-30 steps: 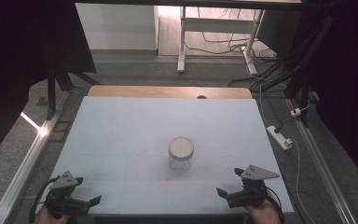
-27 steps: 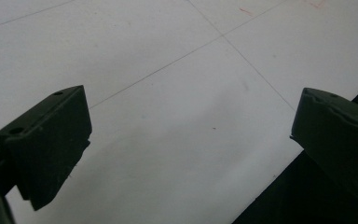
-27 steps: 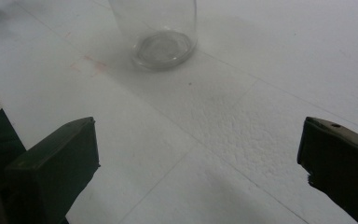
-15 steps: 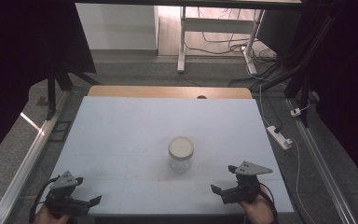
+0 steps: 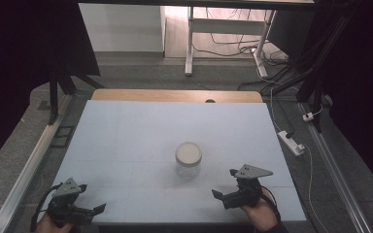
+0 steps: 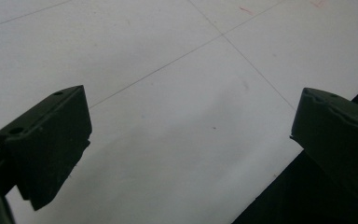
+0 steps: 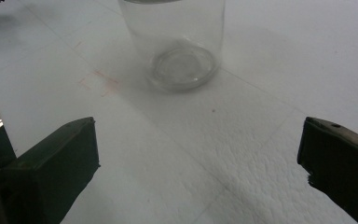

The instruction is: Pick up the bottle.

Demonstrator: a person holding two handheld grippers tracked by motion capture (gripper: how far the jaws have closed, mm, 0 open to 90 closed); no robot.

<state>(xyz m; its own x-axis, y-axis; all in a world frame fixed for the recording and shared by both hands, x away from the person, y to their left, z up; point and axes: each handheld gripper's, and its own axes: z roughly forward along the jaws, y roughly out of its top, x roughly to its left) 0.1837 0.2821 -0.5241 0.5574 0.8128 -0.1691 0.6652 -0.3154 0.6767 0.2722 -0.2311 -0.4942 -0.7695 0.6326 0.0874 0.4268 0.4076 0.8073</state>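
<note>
A clear glass jar (image 5: 188, 161) with a cream lid stands upright near the middle of the white table (image 5: 141, 131). In the right gripper view the jar (image 7: 177, 44) stands just ahead of the jaws, its lid cut off by the top edge. My right gripper (image 5: 224, 188) sits open to the jar's lower right, pointing left toward it, with nothing between its jaws (image 7: 196, 158). My left gripper (image 5: 97, 209) rests open at the table's front left corner, far from the jar, over bare table surface (image 6: 191, 135).
The table's front edge (image 6: 279, 186) runs close under the left gripper. A wooden strip (image 5: 175, 95) borders the table's far side. A white power strip (image 5: 291, 142) lies on the floor at right, and metal stand legs (image 5: 189, 39) are behind the table.
My right gripper has moved left and a little forward toward the jar. The left gripper and the jar have stayed put.
</note>
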